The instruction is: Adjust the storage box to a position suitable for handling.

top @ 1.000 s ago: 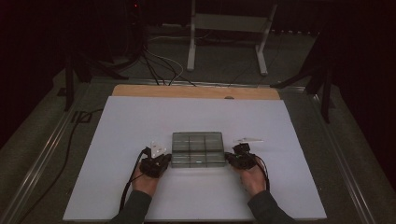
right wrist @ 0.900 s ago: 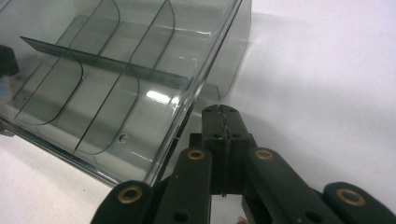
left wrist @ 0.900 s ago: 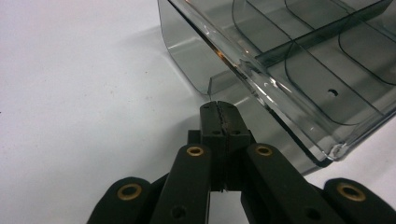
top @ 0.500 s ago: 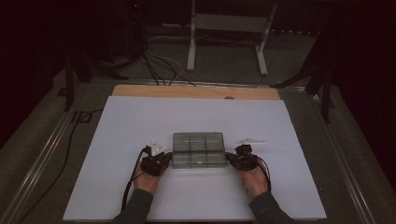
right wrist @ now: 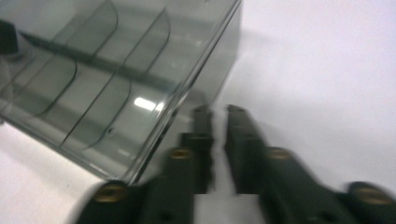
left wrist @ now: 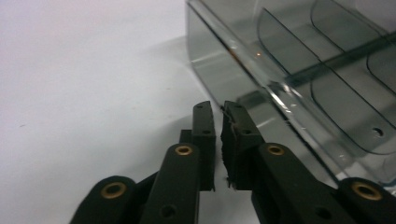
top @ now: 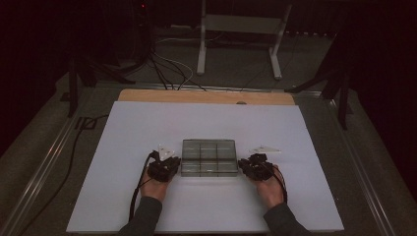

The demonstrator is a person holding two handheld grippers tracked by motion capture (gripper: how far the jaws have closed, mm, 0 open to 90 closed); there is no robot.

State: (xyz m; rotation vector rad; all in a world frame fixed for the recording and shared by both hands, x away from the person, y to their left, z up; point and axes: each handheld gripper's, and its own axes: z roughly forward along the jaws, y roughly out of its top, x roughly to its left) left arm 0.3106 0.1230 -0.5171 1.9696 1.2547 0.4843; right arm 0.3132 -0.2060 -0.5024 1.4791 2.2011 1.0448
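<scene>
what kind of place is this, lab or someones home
Most likely a lab or recording setup: a white table in a dark room, loose cables on the floor and a metal stand behind it.

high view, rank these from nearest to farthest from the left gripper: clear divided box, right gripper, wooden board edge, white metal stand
1. clear divided box, right beside the left gripper, on its inner side.
2. right gripper, across the box, at its other end.
3. wooden board edge, along the far side of the table.
4. white metal stand, on the floor beyond the table.
</scene>
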